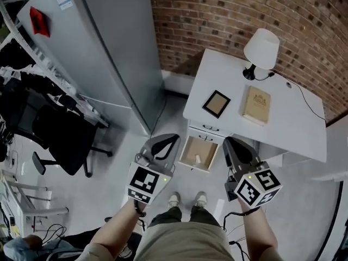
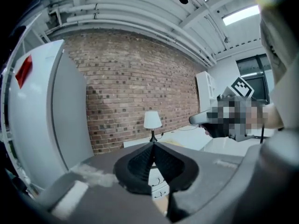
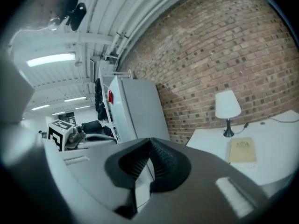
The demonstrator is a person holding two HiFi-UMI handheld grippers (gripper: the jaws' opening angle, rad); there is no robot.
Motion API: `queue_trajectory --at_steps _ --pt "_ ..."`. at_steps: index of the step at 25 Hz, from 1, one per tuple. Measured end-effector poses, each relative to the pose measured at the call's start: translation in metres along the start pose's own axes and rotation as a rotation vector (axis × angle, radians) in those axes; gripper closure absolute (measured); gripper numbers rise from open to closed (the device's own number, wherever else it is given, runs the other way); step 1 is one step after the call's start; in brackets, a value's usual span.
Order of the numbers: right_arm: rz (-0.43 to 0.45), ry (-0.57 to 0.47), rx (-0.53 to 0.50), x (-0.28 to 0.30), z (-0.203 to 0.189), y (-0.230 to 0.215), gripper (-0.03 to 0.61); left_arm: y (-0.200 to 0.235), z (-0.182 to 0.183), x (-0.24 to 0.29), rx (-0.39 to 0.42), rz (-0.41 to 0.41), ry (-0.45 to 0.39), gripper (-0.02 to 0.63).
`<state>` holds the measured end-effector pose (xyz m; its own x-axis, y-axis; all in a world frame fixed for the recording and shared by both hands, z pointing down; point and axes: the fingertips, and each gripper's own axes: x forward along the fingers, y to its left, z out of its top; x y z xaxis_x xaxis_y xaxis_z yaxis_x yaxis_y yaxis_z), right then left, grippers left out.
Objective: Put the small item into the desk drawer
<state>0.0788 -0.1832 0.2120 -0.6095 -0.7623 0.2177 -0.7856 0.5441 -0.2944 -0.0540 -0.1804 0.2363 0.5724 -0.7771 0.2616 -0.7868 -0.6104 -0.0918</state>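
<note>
The desk drawer (image 1: 187, 148) stands pulled open under the white desk (image 1: 283, 129). A small pale item (image 1: 197, 159) lies on its floor. My left gripper (image 1: 166, 140) hovers just left of the drawer, its jaws shut with nothing between them; in the left gripper view its pads (image 2: 153, 146) meet at the tip. My right gripper (image 1: 231, 143) hangs just right of the drawer, also shut and empty, and its pads (image 3: 149, 141) touch in the right gripper view. Both are held above floor level in front of the desk.
On the desk are a white lamp (image 1: 261, 50), a tan book (image 1: 256, 105) and a dark picture frame (image 1: 216, 103). A tall grey cabinet (image 1: 103, 42) stands left of the desk, with a black office chair (image 1: 60, 135) beyond it. A brick wall (image 1: 228, 15) is behind.
</note>
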Motion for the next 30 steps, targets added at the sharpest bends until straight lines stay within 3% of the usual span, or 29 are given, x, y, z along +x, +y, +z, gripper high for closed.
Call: queue_trajectory --at_steps 6,12,15,22,30 --pt "0.046 -0.135 -0.122 -0.034 0.074 0.043 0.575 -0.009 0.08 -0.043 -0.065 0.061 -0.146 0.611" --pt "0.136 -0.201 -0.194 -0.063 0.112 0.085 0.575 -0.017 0.126 -0.078 0.036 0.111 -0.209 0.611" --pt "0.163 -0.211 -0.222 -0.069 0.117 0.098 0.575 -0.022 0.132 -0.083 0.073 0.122 -0.215 0.611" --pt "0.192 -0.176 -0.234 -0.064 0.11 0.104 0.575 -0.022 0.126 -0.084 0.052 0.129 -0.19 0.611" --pt "0.185 -0.15 -0.234 -0.059 0.107 0.094 0.575 -0.017 0.115 -0.078 -0.022 0.139 -0.173 0.612"
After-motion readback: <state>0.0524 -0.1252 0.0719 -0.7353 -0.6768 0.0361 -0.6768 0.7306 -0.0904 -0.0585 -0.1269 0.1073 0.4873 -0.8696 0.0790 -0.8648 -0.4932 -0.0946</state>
